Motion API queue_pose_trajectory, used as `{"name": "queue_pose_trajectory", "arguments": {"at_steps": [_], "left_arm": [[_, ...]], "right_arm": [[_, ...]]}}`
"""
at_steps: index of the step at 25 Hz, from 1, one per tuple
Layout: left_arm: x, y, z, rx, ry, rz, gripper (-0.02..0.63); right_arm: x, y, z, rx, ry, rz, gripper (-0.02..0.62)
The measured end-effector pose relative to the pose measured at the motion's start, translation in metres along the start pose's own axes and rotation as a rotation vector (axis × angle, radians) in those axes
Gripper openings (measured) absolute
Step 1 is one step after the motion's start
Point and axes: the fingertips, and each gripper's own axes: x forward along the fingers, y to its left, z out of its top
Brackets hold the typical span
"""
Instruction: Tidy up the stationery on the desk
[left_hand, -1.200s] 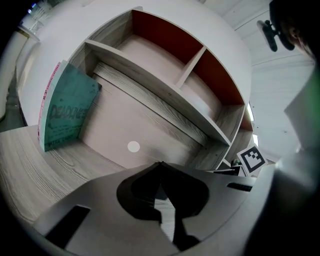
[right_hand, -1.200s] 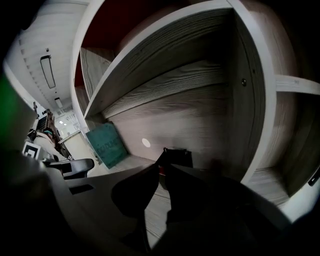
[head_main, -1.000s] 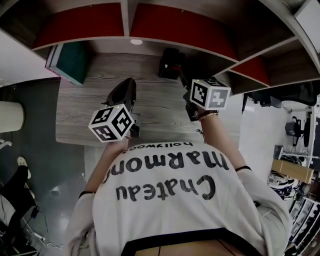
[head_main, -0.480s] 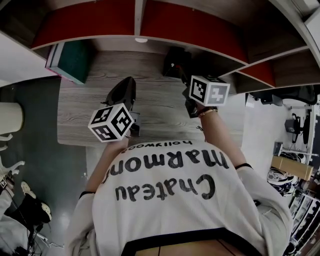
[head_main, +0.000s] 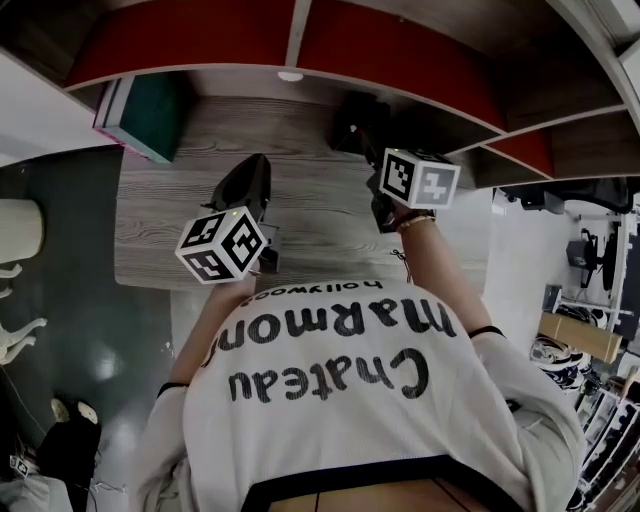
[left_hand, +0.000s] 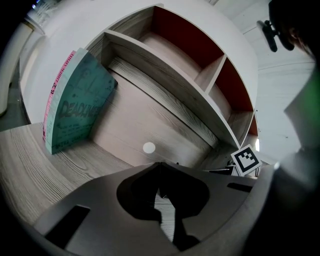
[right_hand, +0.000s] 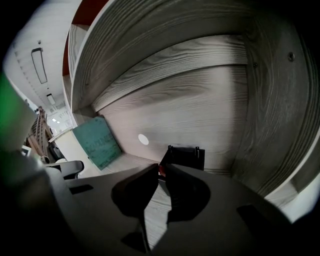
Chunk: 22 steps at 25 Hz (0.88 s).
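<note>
A black pen holder (head_main: 347, 118) (right_hand: 185, 156) stands at the back of the wooden desk (head_main: 190, 215), under the shelf. My right gripper (head_main: 364, 150) (right_hand: 160, 169) sits just in front of the holder. Its jaws are nearly together, with a small red item (right_hand: 159, 172) pinched at their tips. What the red item is cannot be told. My left gripper (head_main: 250, 186) (left_hand: 159, 164) hovers over the middle of the desk, shut and empty. A teal book (head_main: 147, 120) (left_hand: 76, 104) leans at the desk's back left.
Shelf compartments with red back panels (head_main: 400, 55) overhang the desk. A white round disc (left_hand: 149, 147) (right_hand: 143, 139) is on the back wall. The right gripper's marker cube (left_hand: 246, 159) shows in the left gripper view. Grey floor (head_main: 70, 330) lies to the left.
My right gripper has edged a little forward toward the black holder. My left gripper has stayed in place.
</note>
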Motion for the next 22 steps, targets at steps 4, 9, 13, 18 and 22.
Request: {"name": "queue_pose_trajectory", "arguments": {"at_steps": [4,9,13,18,22], "left_arm": [[-0.002,0.008,0.001,-0.002,0.001,0.009,0.017],[-0.005,0.014,0.004,-0.005,0.001,0.019,0.017],[-0.005,0.014,0.005,-0.001,0.004,0.014,0.017],[-0.004,0.015,0.004,-0.010,0.018,0.008,0.017],[0.000,0.017,0.000,-0.026,0.031,0.001,0.017]], "right_arm": [[0.007,0.000,-0.003,0.012,0.007,-0.008,0.057],[0.011,0.000,-0.005,0.017,0.015,-0.015,0.057],[0.013,-0.001,-0.007,0.025,0.018,-0.020,0.057],[0.014,-0.002,-0.009,0.032,0.026,-0.030,0.057],[0.015,-0.001,-0.010,0.013,0.034,-0.039,0.057]]}}
